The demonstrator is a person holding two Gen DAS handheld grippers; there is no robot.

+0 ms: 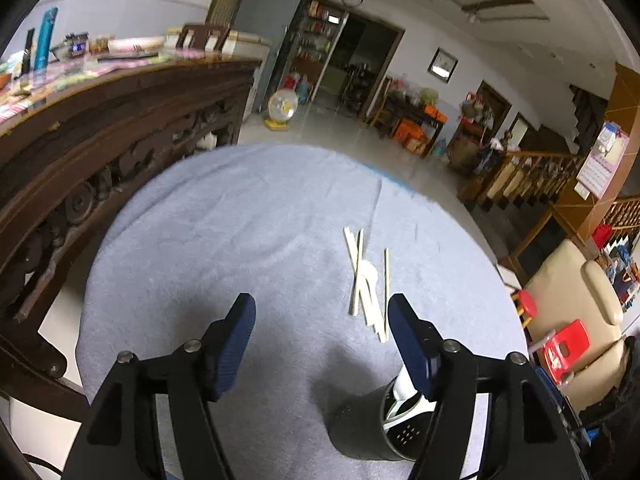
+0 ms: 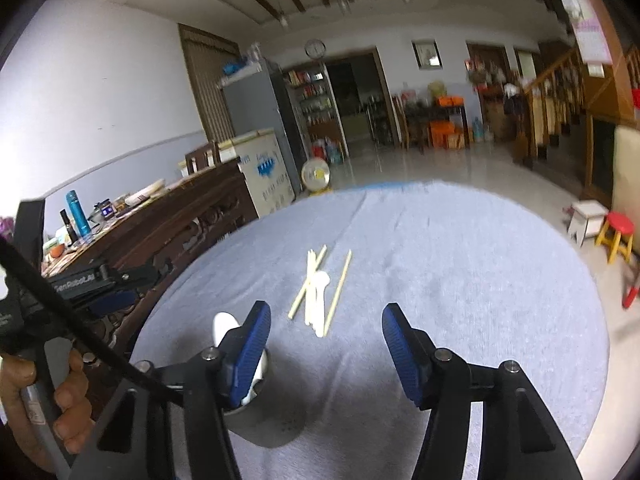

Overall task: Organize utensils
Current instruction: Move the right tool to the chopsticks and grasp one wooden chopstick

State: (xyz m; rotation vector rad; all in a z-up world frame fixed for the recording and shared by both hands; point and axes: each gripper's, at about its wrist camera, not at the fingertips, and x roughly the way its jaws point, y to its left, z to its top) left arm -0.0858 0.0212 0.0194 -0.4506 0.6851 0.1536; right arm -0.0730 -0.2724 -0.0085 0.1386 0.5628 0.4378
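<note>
Several pale chopsticks [image 1: 356,272] and a white spoon [image 1: 370,280] lie in a loose pile on the grey-blue tablecloth [image 1: 240,240]. A dark perforated utensil holder [image 1: 372,428] stands near the front, with a white utensil [image 1: 404,384] in it. My left gripper [image 1: 322,320] is open and empty above the cloth, left of the pile. In the right wrist view the chopsticks [image 2: 338,292] and spoon [image 2: 320,292] lie ahead of my right gripper [image 2: 326,332], which is open and empty. The holder [image 2: 264,420] sits behind its left finger [image 2: 252,344], with the white utensil [image 2: 224,326] sticking up.
A dark carved wooden sideboard [image 1: 100,128] with bottles and clutter runs along the table's left side. A beige chair [image 1: 572,320] and red stools [image 1: 568,344] stand to the right. The left handheld gripper and a hand [image 2: 48,380] show at the left of the right wrist view.
</note>
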